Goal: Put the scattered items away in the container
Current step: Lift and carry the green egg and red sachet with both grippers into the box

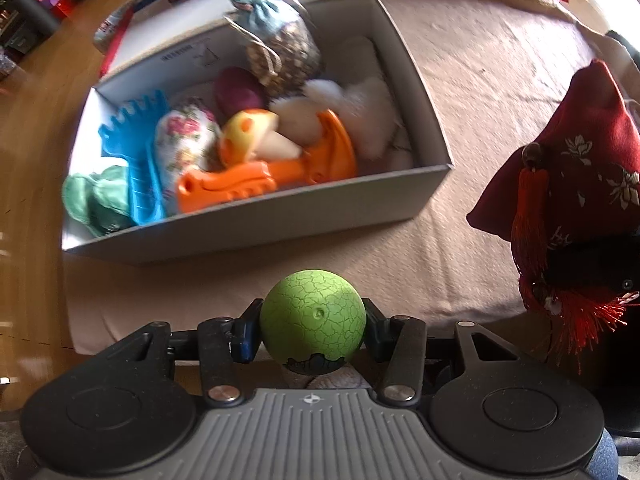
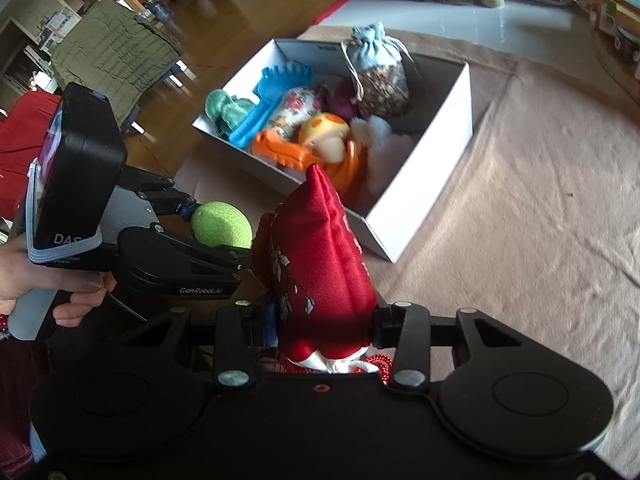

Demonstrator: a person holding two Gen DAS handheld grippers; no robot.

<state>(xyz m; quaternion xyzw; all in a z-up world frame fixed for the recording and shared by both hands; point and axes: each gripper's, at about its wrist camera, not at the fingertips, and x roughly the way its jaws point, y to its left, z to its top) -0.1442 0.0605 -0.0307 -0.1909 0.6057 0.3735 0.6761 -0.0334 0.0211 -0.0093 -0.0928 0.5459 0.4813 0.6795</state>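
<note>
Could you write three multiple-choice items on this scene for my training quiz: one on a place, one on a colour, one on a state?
1. Where is the blue rake?
A. in the box
B. on the cloth
C. in a gripper

2. What colour is the ball in the left gripper?
A. orange
B. green
C. white

3. What state is the right gripper in?
A. open and empty
B. shut on a red pouch
C. shut on the shovel

Answers:
1 A: the blue rake lies inside the white box, beside the orange shovel.
2 B: the left gripper clamps a green ball.
3 B: the right gripper pinches the red pouch from both sides.
</note>
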